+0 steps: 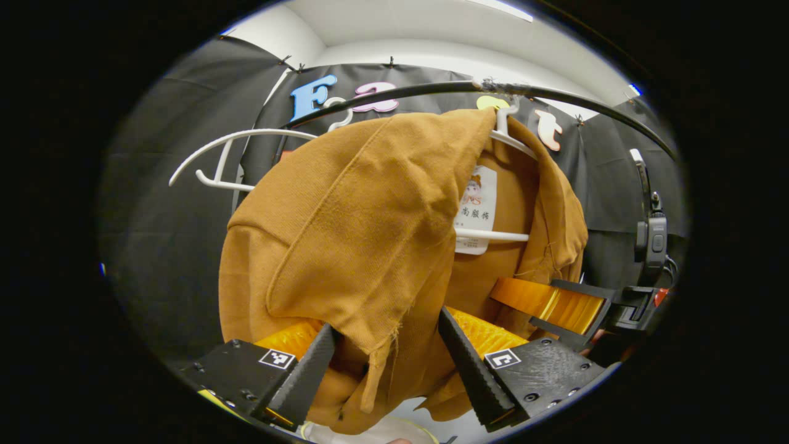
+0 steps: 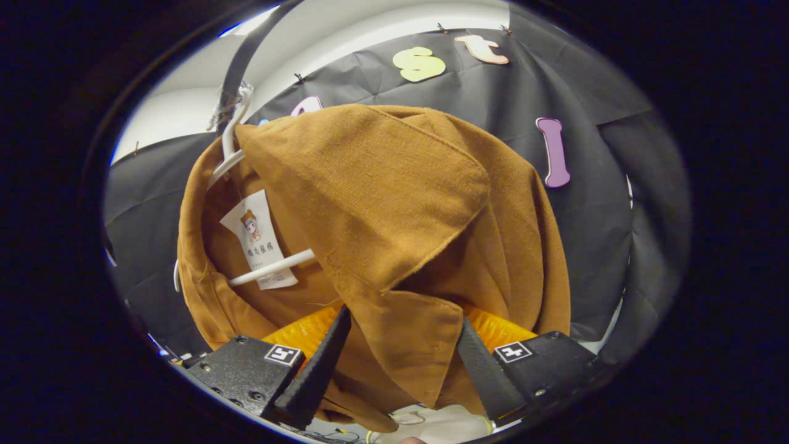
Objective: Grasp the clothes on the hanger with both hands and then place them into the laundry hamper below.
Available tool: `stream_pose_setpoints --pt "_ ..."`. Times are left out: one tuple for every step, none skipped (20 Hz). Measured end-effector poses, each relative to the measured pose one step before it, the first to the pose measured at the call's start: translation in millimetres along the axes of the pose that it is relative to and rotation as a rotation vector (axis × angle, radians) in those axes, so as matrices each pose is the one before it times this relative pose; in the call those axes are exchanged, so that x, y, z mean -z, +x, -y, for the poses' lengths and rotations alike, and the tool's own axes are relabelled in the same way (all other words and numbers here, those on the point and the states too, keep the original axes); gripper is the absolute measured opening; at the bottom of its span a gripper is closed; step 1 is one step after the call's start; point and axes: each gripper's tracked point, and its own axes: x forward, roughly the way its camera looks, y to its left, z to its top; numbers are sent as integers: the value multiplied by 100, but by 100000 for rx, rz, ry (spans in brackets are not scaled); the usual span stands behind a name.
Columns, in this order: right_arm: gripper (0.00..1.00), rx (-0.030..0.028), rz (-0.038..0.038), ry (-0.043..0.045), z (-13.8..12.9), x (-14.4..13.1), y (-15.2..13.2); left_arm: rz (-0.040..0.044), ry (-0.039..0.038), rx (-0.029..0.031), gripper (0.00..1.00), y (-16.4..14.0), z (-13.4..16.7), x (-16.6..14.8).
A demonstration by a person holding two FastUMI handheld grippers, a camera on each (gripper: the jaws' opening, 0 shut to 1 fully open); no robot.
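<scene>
Jacket point(image 1: 370, 222): we are seeing the brown garment hanging on the white hanger point(image 1: 493, 235), which is hooked over the dark rail point(image 1: 431, 91); its long axis is running down toward the hamper, whose pale rim point(image 1: 394, 431) is peeking out below.
Left gripper point(image 1: 385, 361): we are holding its fingers wide apart, straddling a hanging fold of the jacket; cloth is lying between them but not pinched.
Right gripper point(image 2: 400, 364): we are keeping it just as wide, a front flap hanging down between the fingers, not clamped.
Key relation: we are judging the cloth to be straight ahead and between both pairs of fingers, neither hand nearer; closing should come before lifting off.
Spare hanger point(image 1: 228, 160): hanging empty beside the jacket.
</scene>
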Motion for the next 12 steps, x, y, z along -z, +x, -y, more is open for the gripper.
stream_pose_setpoints --pt "96 -350 -37 800 -11 25 195 -96 -655 -463 100 281 -59 -2" --pt "94 518 -82 918 203 -14 96 -41 -326 -912 95 227 -115 -60" --pt "95 99 153 1261 194 -69 -66 297 -238 -113 95 185 -25 -137" --pt "93 484 286 1136 290 -146 -4 875 -179 -859 100 -1 -147 -170" --pt "85 -103 -26 734 216 -23 69 502 -335 -806 91 144 -192 -90" --pt "81 -530 78 879 81 -26 -91 478 -15 -1234 82 158 -273 -139" --pt "73 -461 157 865 190 -39 -219 170 -259 -500 73 26 -196 -113" --pt "65 163 598 815 409 -162 -291 -140 -142 92 64 -48 -18 -119" --pt "59 296 731 950 414 -209 -391 -38 -105 -84 55 -336 -87 -60" --pt "52 732 720 775 322 -219 -320 -164 268 525 47 48 -68 -215" --pt "43 91 590 832 230 -79 -244 743 818 -871 38 -322 -339 -364" --pt "38 -214 603 769 173 -261 -300 1174 498 -777 29 -262 -234 -367"
